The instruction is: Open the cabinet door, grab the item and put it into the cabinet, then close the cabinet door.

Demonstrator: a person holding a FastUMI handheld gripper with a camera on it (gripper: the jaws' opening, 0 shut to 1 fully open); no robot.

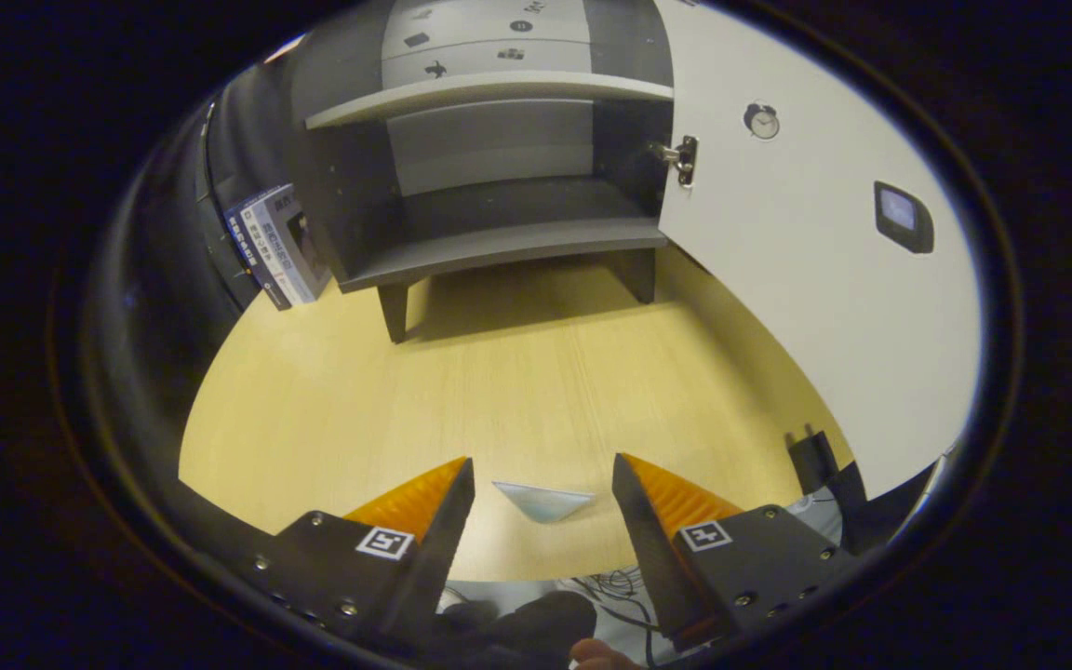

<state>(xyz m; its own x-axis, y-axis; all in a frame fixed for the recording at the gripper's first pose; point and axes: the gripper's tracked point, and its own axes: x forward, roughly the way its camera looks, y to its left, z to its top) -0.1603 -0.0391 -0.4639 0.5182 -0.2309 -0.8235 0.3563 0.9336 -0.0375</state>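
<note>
While the cabinet door (806,279) stands wide, hand-held gripper (543,484) fingers apart, empty, above bare table (517,391) before cabinet (499,186).

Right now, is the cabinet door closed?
No, the white cabinet door is swung wide open, showing the grey shelves inside, while the open tool hangs over the table.

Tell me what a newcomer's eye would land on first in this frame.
Probably the grey cabinet standing at the far side of the wooden table, its white door swung wide open to the right and its shelves bare. Next, the gripper in the foreground, fingers apart and holding nothing, with a small pale triangular item lying on the table between their tips. A box leans beside the cabinet's left wall.
</note>
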